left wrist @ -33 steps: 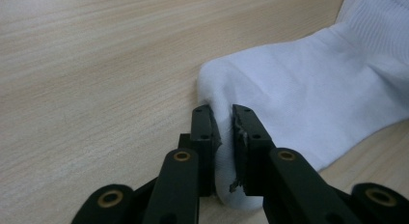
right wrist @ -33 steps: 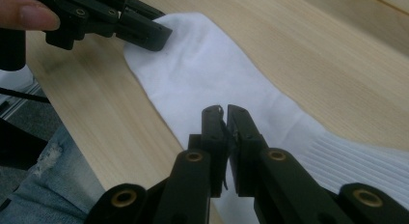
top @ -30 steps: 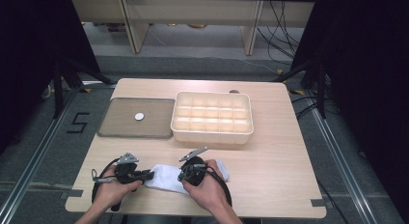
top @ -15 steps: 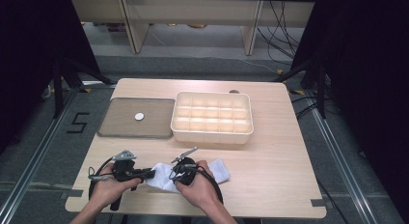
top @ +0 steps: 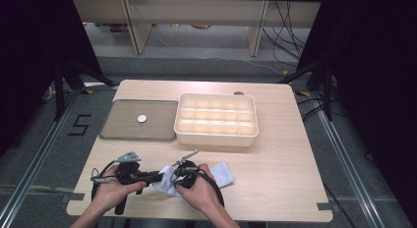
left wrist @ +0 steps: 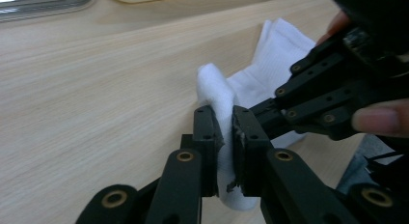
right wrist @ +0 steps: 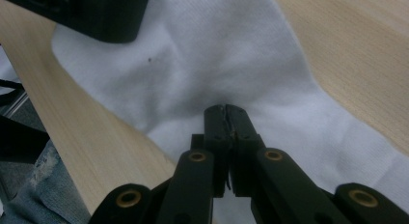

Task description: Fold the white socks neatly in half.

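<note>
White sock lying flat near the front edge of the tabletop, one end bunched up between the two hands. In the left gripper view, sock raised into a fold, pinched between the jaws of the left gripper, pads pressing on the cloth from both sides. Just beyond that fold, the right gripper coming in from the right of that view, close against the same stretch of cloth. In the right gripper view, right gripper with jaws drawn together, having just been closing, tips meeting on the sock; whether a thin layer of cloth is caught between them cannot be told. Flat cloth spread ahead of those tips and to both sides.

In the high view, left gripper and right gripper almost meeting, tip toward tip. Front edge of the tabletop close behind both hands, little room there. Bare wood open to the right of the right gripper, out to the far corner. Ahead of both, a band of free tabletop, then the cream compartment tray and, ahead of the left gripper, the grey flat tray with a small white disc on it. Both well apart from the sock.
</note>
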`<state>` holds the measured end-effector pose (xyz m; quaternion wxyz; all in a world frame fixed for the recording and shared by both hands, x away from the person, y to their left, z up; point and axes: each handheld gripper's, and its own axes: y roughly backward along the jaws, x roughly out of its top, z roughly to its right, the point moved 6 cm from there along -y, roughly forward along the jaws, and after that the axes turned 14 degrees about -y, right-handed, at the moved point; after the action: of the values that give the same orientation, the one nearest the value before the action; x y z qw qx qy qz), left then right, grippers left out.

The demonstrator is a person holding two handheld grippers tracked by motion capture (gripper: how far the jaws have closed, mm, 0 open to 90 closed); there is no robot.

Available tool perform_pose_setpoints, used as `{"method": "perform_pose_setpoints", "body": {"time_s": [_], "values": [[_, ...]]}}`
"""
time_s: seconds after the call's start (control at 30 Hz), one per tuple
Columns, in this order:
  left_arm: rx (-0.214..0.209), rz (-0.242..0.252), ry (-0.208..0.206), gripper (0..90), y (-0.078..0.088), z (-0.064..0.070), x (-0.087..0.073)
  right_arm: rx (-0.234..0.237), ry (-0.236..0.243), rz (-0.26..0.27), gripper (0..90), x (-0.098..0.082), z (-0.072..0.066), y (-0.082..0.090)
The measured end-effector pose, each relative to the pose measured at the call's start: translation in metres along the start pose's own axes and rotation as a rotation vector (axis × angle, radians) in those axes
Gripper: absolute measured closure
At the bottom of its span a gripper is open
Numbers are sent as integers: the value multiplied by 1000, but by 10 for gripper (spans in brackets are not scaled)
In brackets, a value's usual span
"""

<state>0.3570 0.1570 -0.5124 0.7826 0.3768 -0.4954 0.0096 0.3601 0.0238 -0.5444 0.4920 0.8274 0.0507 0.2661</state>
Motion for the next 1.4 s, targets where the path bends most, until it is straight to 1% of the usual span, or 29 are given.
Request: {"method": "perform_pose_setpoints", "body": {"time_s": [0.07, 0.2, 0.23, 0.27, 0.3, 0.33, 0.4, 0.43, 0.5, 0.53, 0.57, 0.6, 0.63, 0.7, 0.73, 0.77, 0.8, 0.83, 0.87, 0.9, 0.93, 0.97, 1.03, 1.13, 1.17, 1.2, 1.27, 1.33, 1.4], "values": [[-23, -2, -11, 813, -1, 5, 4, 3, 2, 0, 884, 0, 1, 0], [-45, 3, -11, 813, -5, 10, 8, 10, -4, 0, 885, 0, -1, -1], [-50, -4, -16, 813, -8, 12, 9, 16, 19, 11, 886, 1, 1, -3], [-50, -4, -16, 813, -8, 12, 9, 16, 19, 11, 886, 1, 1, -3], [-43, -7, -21, 813, -10, 13, 10, 20, 14, 12, 886, 1, 1, -3], [-58, -6, -16, 812, -11, 15, 11, 27, -8, 10, 885, 0, 0, -3], [-56, -11, -25, 813, -12, 15, 11, 38, -19, 10, 880, 0, 1, -3], [-36, -17, -32, 813, -12, 14, 11, 49, -31, 6, 873, 0, 1, -2], [-27, -19, -36, 812, -12, 14, 11, 75, -19, 33, 864, 4, 5, 6], [-27, -14, -32, 812, -12, 14, 11, 75, -19, 33, 864, 4, 5, 6], [-36, -12, -29, 813, -12, 13, 11, 81, -92, 66, 884, 10, 11, 25], [-35, -15, -26, 813, -12, 13, 10, 81, -92, 66, 884, 10, 11, 25], [-31, -20, -28, 812, -12, 13, 9, 75, -99, 79, 890, 12, 15, 32], [-29, -24, -30, 812, -12, 12, 8, 28, -115, 110, 897, 16, 32, 52], [-34, -24, -30, 812, -12, 12, 8, -18, -123, 126, 899, 14, 48, 66], [-32, -23, -30, 812, -13, 13, 8, -18, -123, 126, 899, 14, 48, 66], [-30, -23, -33, 812, -13, 13, 8, -56, -155, 102, 898, 10, 56, 73], [-30, -23, -34, 812, -14, 13, 8, -73, -151, 101, 899, 6, 64, 77], [-29, -26, -35, 812, -14, 14, 8, -101, -172, 78, 898, -1, 73, 81], [-26, -26, -31, 812, -15, 14, 9, -102, -186, 65, 897, -7, 79, 83], [-27, -26, -32, 812, -15, 14, 9, -146, -224, 47, 893, -18, 90, 82], [-21, -28, -35, 812, -16, 14, 9, -146, -224, 47, 893, -18, 90, 82], [-16, -30, -34, 811, -19, 16, 10, -141, -233, 45, 881, -26, 100, 77], [-25, -37, -40, 811, -21, 17, 11, -143, -224, 30, 877, -31, 103, 70], [-15, -39, -43, 811, -21, 18, 11, -139, -229, 33, 878, -31, 102, 67], [-28, -43, -48, 810, -21, 18, 12, -147, -245, 31, 878, -31, 100, 66], [-13, -51, -54, 809, -23, 19, 13, -157, -219, 38, 878, -30, 100, 65], [-23, -49, -54, 809, -24, 20, 13, -149, -231, 46, 879, -30, 98, 64], [-13, -58, -55, 809, -26, 20, 13, -151, -220, 45, 879, -30, 99, 64]]}}
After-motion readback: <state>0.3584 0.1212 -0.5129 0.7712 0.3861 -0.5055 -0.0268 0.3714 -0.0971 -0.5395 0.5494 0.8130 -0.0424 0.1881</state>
